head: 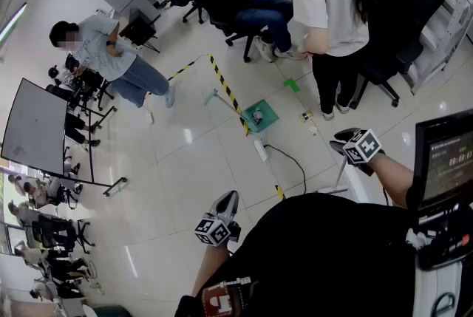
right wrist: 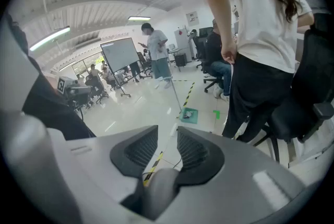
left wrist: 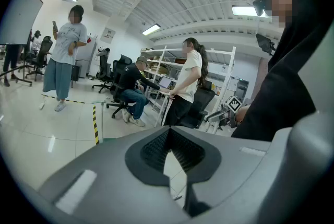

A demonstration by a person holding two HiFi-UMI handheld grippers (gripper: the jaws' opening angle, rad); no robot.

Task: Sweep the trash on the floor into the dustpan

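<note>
Far beyond the right jaws (parted) lies the dustpan (right wrist: 188, 114).

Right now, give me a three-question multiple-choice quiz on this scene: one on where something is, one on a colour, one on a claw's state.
1. Where is the dustpan?
A. On the floor beside the striped tape
B. Held up in the air
C. Out of view

2. What colour is the dustpan?
A. Red
B. Green
C. Black

3. How do the right claw's jaws stand?
A. Shut on the dustpan
B. Pressed together
C. Apart

Answers:
1. A, since the head view shows it lying on the tiles right next to the yellow and black tape.
2. B, since its pan is plainly green in the head view and the right gripper view.
3. C, since the right gripper view shows bare floor through the gap between its two pads.
</note>
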